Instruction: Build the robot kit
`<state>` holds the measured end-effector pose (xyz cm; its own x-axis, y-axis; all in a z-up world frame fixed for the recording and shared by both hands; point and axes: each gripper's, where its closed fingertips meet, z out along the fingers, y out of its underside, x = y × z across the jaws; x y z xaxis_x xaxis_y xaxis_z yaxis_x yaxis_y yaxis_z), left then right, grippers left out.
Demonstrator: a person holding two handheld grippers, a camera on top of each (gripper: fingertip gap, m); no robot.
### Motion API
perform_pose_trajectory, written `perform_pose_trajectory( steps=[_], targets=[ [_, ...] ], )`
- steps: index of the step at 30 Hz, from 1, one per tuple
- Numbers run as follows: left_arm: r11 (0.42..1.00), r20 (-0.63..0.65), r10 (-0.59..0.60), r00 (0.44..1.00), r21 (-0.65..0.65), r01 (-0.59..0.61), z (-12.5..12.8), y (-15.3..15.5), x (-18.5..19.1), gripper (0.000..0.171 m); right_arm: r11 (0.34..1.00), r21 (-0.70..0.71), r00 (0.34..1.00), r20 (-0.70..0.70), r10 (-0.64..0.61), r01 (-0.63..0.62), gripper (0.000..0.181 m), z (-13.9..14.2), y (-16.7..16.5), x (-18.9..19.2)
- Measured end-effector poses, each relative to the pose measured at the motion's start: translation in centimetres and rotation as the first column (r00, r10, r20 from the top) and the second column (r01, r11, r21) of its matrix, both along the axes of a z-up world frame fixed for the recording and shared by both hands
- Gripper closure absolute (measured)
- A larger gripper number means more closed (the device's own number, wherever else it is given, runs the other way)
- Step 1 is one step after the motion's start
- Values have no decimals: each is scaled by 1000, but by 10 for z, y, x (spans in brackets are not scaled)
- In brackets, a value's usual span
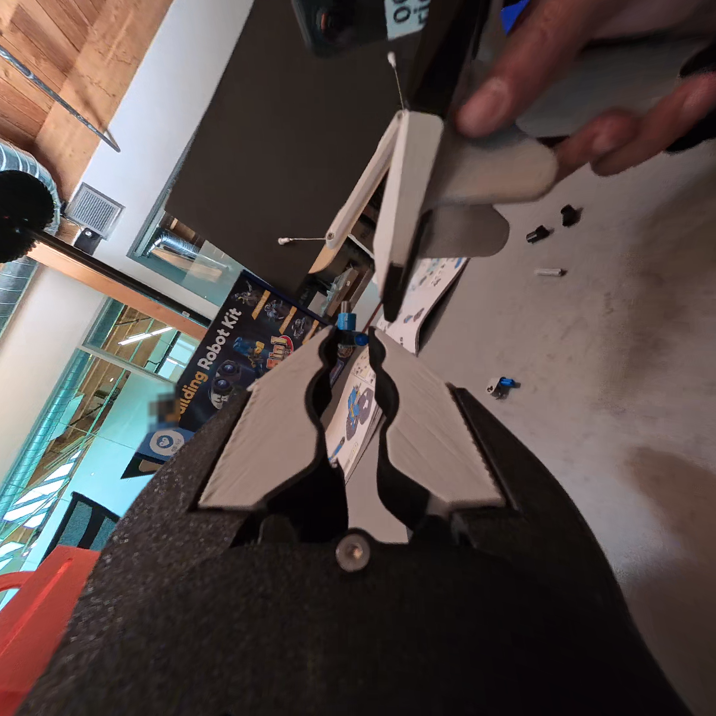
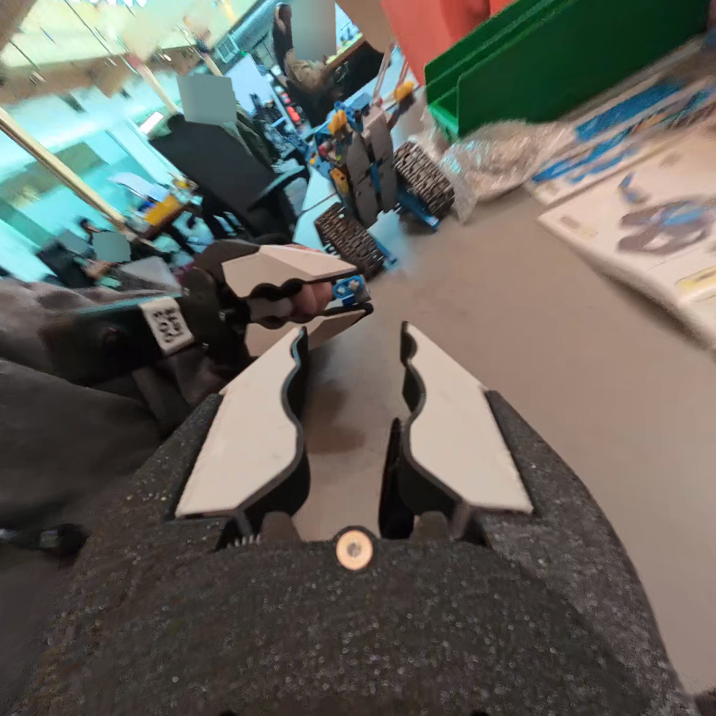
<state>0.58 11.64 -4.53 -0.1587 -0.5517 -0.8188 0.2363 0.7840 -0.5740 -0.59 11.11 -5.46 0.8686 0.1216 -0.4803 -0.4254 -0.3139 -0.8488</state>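
Right now we see a small blue building piece (image 1: 348, 334) pinched between the tips of our left hand-held gripper (image 1: 350, 333), raised above the grey table (image 1: 581, 387), while our right hand-held gripper (image 2: 354, 329) hangs just beside it, spread and empty.

The right claw (image 2: 354, 329) is held spread and empty above the grey desk (image 2: 484, 348). To its left, a small blue part (image 2: 348, 288) is clamped in the left claw (image 2: 358, 288). A tracked blue robot (image 2: 383, 193) is seen farther off.
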Motion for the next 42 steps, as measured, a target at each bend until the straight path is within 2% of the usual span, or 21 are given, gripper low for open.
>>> perform_pose_trajectory(
  steps=[2, 3, 7, 9, 11, 17, 19, 21, 23, 24, 26, 28, 29, 31, 33, 37, 39, 42],
  targets=[
    [1000, 9, -21, 1000, -5, 21, 1, -4, -1, 157, 993, 79, 978, 185, -101, 87, 146, 7, -3, 6],
    [1000, 9, -26, 1000, 2, 26, 1, -5, -1, 157, 989, 105, 966, 226, -122, 101, 148, 10, -3, 7],
    [998, 17, -52, 998, 26, 52, -1, -14, -5, 157, 991, 119, 967, 242, -84, 57, 147, 15, 0, -3],
    [998, 19, -53, 998, 41, 52, -3, -16, -5, 157, 993, 109, 960, 270, -79, 51, 162, 14, 0, -4],
    [997, 3, -62, 998, 34, 62, -5, -17, -5, 157, 994, 97, 951, 297, -84, 58, 166, 12, -2, -3],
    [988, -119, -107, 987, -121, 93, -11, -19, -2, 154, 995, 66, 911, 401, -96, 76, 167, 6, -6, 0],
    [977, -159, -116, 980, -195, 84, -12, -14, 0, 152, 990, 84, 884, 447, -137, 111, 167, 8, -8, 7],
    [947, -215, -163, 963, -308, 92, -11, -10, 2, 152, 982, 98, 818, 544, -188, 160, 166, 11, -12, 16],
    [896, -284, -245, 927, -431, 105, -14, -9, 2, 152, 971, 115, 725, 648, -235, 211, 166, 13, -17, 25],
    [869, -312, -281, 908, -484, 102, -15, -8, 3, 152, 969, 135, 714, 656, -245, 209, 167, 17, -18, 24],
    [825, -322, -322, 890, -556, 97, -13, -4, 6, 152, 968, 159, 770, 587, -249, 192, 166, 21, -19, 23],
    [808, -308, -323, 895, -582, 91, -9, 1, 9, 152, 967, 175, 845, 475, -246, 183, 166, 24, -21, 25],
    [801, -306, -331, 893, -591, 94, -8, 0, 8, 152, 964, 193, 861, 441, -253, 184, 166, 26, -22, 28],
    [770, -313, -365, 877, -630, 96, -7, -1, 7, 152, 952, 255, 842, 465, -274, 169, 167, 36, -26, 29],
    [722, -308, -405, 861, -686, 94, -4, 1, 7, 152, 952, 260, 788, 547, -282, 160, 167, 35, -26, 30],
    [594, -313, -525, 791, -800, 78, -1, 0, 5, 149, 953, 282, 728, 629, -274, 115, 167, 34, -22, 21],
    [543, -297, -569, 767, -836, 79, 2, 0, 3, 148, 950, 296, 765, 588, -262, 98, 167, 36, -22, 19],
    [497, -285, -619, 732, -864, 83, 3, -3, -1, 148, 940, 332, 828, 502, -251, 83, 167, 43, -25, 18]
  ],
)
